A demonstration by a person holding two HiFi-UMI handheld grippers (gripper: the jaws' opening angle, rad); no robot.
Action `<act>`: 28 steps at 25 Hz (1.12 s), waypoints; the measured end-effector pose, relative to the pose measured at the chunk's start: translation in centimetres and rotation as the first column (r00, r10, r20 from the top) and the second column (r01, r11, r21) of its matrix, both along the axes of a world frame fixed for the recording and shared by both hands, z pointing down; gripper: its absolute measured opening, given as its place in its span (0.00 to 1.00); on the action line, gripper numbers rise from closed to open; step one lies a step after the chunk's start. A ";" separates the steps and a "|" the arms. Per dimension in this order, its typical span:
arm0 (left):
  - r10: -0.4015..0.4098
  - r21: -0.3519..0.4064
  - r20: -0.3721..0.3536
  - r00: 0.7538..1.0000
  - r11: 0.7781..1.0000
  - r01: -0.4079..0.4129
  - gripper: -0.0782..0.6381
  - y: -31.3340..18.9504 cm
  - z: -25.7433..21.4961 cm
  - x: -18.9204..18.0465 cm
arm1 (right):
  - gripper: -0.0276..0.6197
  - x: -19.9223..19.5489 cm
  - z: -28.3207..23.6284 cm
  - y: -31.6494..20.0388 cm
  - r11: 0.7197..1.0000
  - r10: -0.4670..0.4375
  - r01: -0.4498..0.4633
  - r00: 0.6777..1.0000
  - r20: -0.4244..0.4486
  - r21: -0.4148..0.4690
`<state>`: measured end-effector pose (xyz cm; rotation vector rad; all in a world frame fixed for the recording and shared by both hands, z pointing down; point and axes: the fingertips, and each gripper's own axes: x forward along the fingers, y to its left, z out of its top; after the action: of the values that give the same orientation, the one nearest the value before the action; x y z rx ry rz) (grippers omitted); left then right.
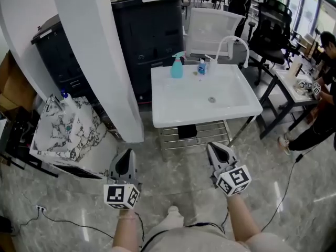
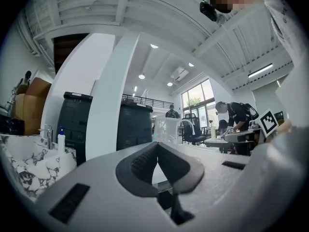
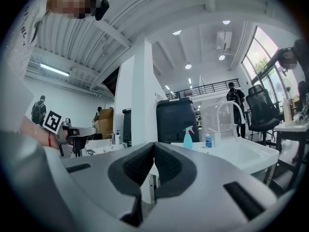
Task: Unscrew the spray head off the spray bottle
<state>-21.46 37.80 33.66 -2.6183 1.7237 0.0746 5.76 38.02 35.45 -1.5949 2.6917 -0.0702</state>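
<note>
My left gripper (image 1: 128, 154) and right gripper (image 1: 211, 147) have pale grey moulded shells with dark slots. They taper to dark grey fingers (image 2: 141, 162) with ribbed pads. Each carries a white cube (image 1: 122, 195) printed with black square markers. I wear light beige clothing (image 1: 199, 239) and a white shoe (image 1: 172, 212).

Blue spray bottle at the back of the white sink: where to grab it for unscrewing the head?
Probably the wide lower body of the spray bottle, jaws level, coming from the near side of the sink. It stands upright on the back rim, flares below a narrow neck, and nothing blocks its front.
</note>
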 end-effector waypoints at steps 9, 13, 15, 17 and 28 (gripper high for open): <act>0.043 -0.010 -0.004 0.999 0.999 -0.043 0.12 -6.0 0.4 0.0 | 0.11 0.2 -0.1 -5.2 0.999 0.040 -0.040 0.999 0.002 -0.010; 0.048 -0.026 -0.013 0.999 0.998 -0.048 0.12 -9.3 1.1 0.6 | 0.12 0.8 0.1 -8.4 0.999 0.036 -0.036 0.999 0.003 -0.018; 0.044 -0.028 -0.017 0.999 0.999 -0.045 0.12 -11.4 1.3 1.1 | 0.15 1.2 0.2 -10.6 0.999 0.028 -0.028 1.000 0.003 -0.018; 0.043 -0.033 -0.022 0.999 0.999 -0.044 0.12 -13.9 1.5 1.9 | 0.15 1.7 0.5 -13.1 1.000 0.023 -0.023 1.000 0.007 -0.021; 0.074 -0.044 -0.020 0.997 0.996 -0.075 0.12 -26.7 1.5 8.4 | 0.18 5.3 1.4 -26.6 0.997 -0.045 0.045 0.999 -0.001 -0.068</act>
<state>-13.03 11.05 35.14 -2.7222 1.6526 0.0610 11.07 11.44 36.83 -1.5527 2.7558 -0.1613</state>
